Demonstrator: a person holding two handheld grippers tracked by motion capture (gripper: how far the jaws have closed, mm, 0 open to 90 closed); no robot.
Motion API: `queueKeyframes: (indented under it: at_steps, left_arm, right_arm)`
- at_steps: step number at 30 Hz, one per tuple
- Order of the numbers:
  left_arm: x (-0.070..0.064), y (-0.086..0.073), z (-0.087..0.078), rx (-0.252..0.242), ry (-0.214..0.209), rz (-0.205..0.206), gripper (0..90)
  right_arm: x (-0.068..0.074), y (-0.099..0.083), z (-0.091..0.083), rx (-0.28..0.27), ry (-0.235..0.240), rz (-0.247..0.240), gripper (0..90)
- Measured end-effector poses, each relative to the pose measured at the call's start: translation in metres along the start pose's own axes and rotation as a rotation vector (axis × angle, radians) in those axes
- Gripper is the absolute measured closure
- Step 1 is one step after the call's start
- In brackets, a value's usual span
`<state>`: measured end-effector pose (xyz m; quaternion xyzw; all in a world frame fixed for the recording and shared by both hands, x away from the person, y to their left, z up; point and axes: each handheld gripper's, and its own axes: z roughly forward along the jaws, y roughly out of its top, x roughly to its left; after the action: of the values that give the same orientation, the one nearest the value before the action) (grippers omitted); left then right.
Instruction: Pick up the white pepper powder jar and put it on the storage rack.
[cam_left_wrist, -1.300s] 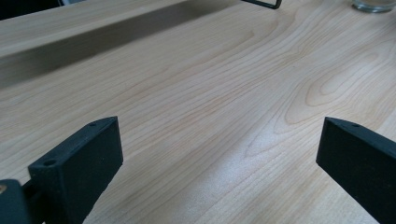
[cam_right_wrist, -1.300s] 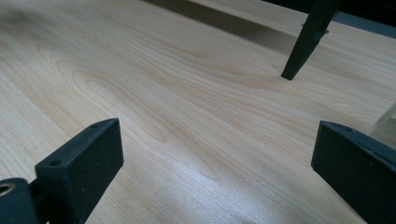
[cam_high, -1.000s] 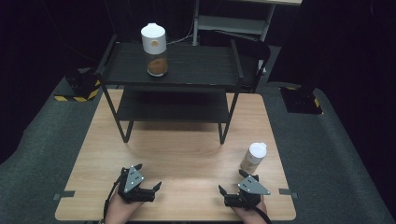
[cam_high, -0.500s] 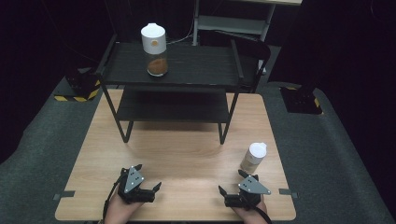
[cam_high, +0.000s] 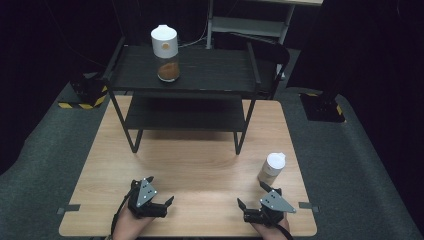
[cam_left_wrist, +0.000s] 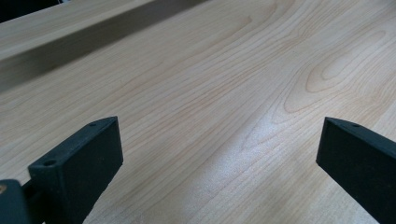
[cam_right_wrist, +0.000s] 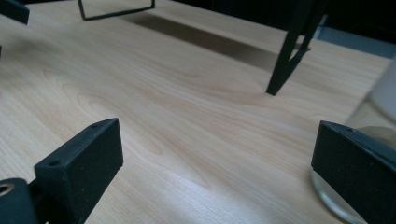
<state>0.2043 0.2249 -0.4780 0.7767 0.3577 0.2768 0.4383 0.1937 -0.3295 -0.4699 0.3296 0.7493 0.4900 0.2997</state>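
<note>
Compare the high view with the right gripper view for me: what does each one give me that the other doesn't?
High view alone: the jar on the shelf with brown contents, the rack's top shelf, the left gripper and both hands. Right gripper view alone: a close look along the right gripper, jaws wide apart and empty, with the glass base of the jar on the table beside its right jaw. Both: the wooden table, a rack leg and that jar.

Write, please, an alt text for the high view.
Two open hand-held grippers, left and right, rest at the near edge of a wooden table. A white-capped jar stands by the right one; another jar tops a black shelf.
</note>
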Motion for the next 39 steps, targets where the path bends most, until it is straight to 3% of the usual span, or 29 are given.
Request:
queueKeyframes:
  at_steps: [18, 39]
  left_arm:
    - [0.001, 0.002, 0.001, 0.01, -0.014, 0.017, 0.7]
    - [0.003, 0.001, 0.0, 0.003, -0.028, 0.014, 0.7]
  right_arm:
    - [-0.015, -0.005, -0.024, -0.065, -0.14, 0.1, 0.1]
    - [-0.034, 0.003, -0.004, -0.018, -0.22, 0.139, 0.2]
